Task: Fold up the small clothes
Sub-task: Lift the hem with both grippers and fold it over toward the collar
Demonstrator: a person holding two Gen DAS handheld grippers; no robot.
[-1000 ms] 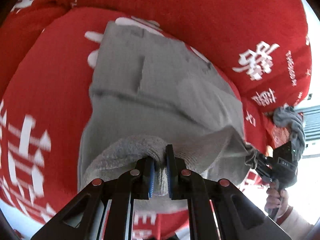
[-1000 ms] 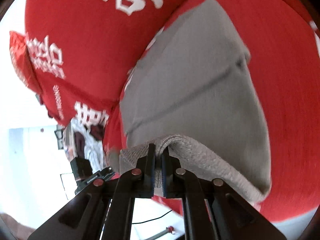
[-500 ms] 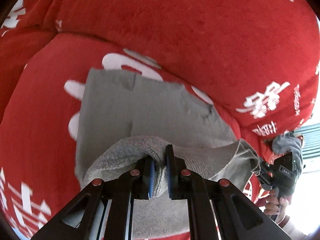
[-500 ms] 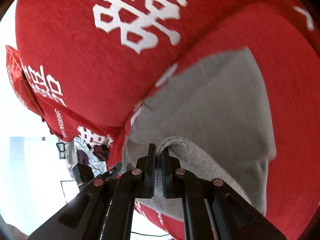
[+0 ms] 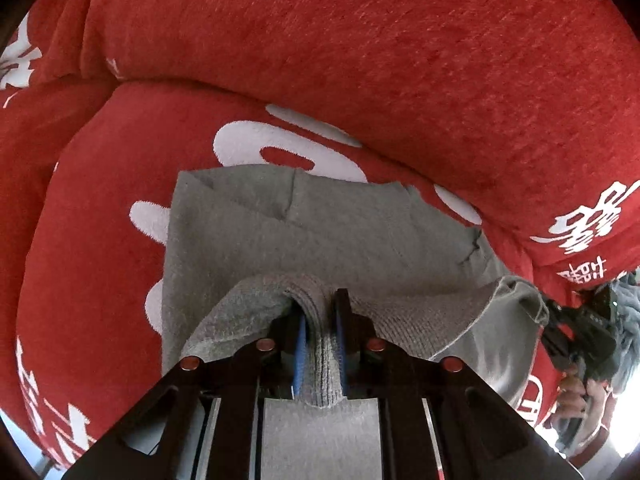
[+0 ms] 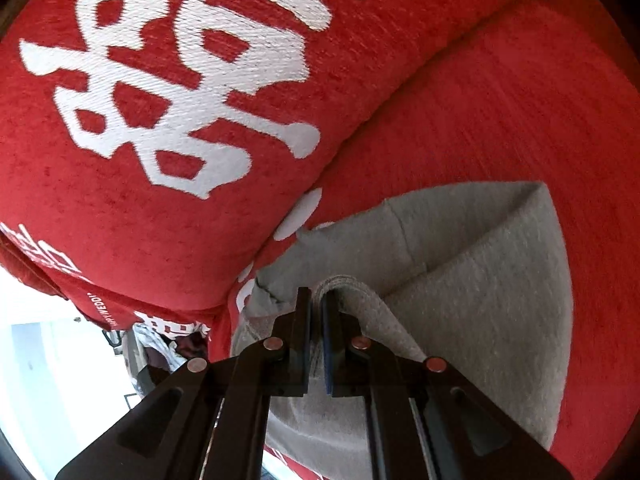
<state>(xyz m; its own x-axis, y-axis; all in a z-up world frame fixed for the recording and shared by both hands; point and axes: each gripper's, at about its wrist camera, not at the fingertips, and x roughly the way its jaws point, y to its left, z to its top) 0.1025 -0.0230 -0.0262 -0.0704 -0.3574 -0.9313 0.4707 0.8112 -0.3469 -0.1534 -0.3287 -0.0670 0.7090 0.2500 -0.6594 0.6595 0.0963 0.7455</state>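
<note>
Left gripper point(image 5: 320, 320): a ribbed band of the grey garment point(image 5: 328, 232) sits bunched between the blue pads point(image 5: 299, 344). The jaws are opening, yet the pads are seen pressing the fabric on both sides.

Right gripper point(image 6: 316, 320): jaws nearly together, clamped on a thin folded edge of the same garment point(image 6: 480, 280). From the left wrist view this gripper point(image 5: 576, 332) appears at the far right, held by a hand point(image 5: 572, 396), with the garment's corner drawn out toward it.

Garment: lifted edge held by both grippers nearest the cameras; beyond them the remainder lies flat on the red seat cushion point(image 5: 100, 240), doubled over, with a fold line across it and a seam visible. Its far edge lies near the junction of seat and back cushion point(image 5: 360, 60).

Back cushion point(image 6: 160, 100): red, bearing large white characters. Beyond the sofa's end, other cloth items point(image 6: 156, 344), detail unclear, against a bright background.
</note>
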